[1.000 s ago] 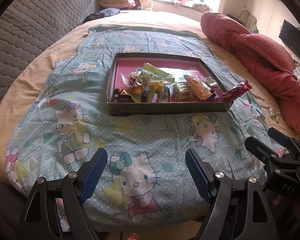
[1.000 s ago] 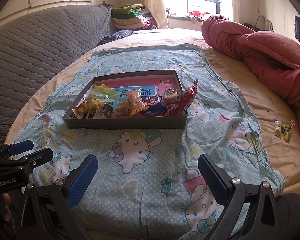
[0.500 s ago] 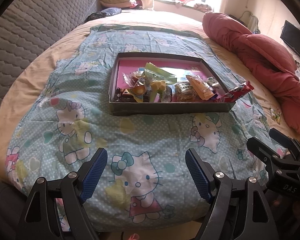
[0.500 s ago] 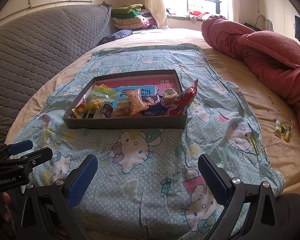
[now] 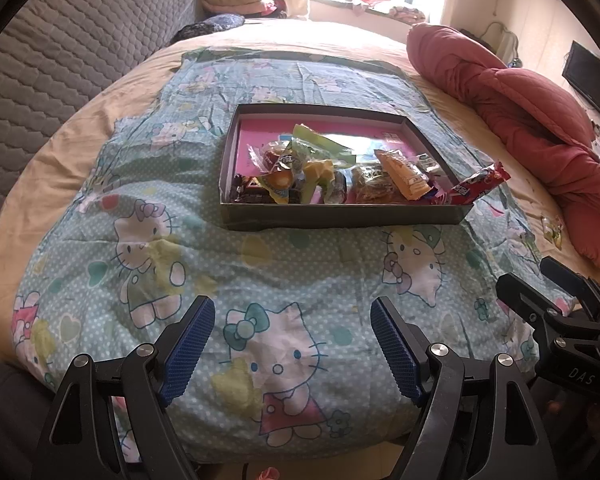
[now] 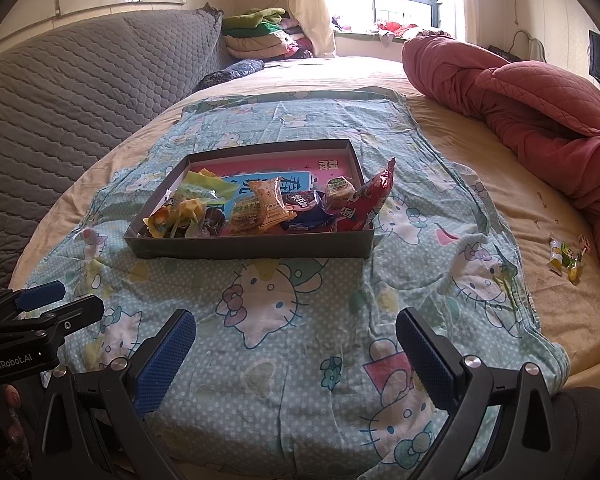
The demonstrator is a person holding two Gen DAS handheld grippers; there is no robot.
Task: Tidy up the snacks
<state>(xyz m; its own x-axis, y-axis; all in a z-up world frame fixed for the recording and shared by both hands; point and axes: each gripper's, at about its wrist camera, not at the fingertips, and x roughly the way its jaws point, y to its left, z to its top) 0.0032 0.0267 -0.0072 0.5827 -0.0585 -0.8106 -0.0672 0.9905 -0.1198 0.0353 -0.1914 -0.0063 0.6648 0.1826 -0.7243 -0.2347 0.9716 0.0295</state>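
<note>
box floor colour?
Pink, with a blue printed panel; the box shows it best in the right wrist view.

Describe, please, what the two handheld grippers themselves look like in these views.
Both are black, angular, open-framed linkages with silver pivot bolts. The left gripper and right gripper each carry two ribbed blue finger pads. White lettering marks the bodies: GenRobot.AI on the left, DAS on the right.

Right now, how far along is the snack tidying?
Most snacks already lie piled in the box. Nothing is in hand: both tongs, left and right, hang open and empty. One red packet overhangs the corner, and loose sweets wait on the bed.
</note>
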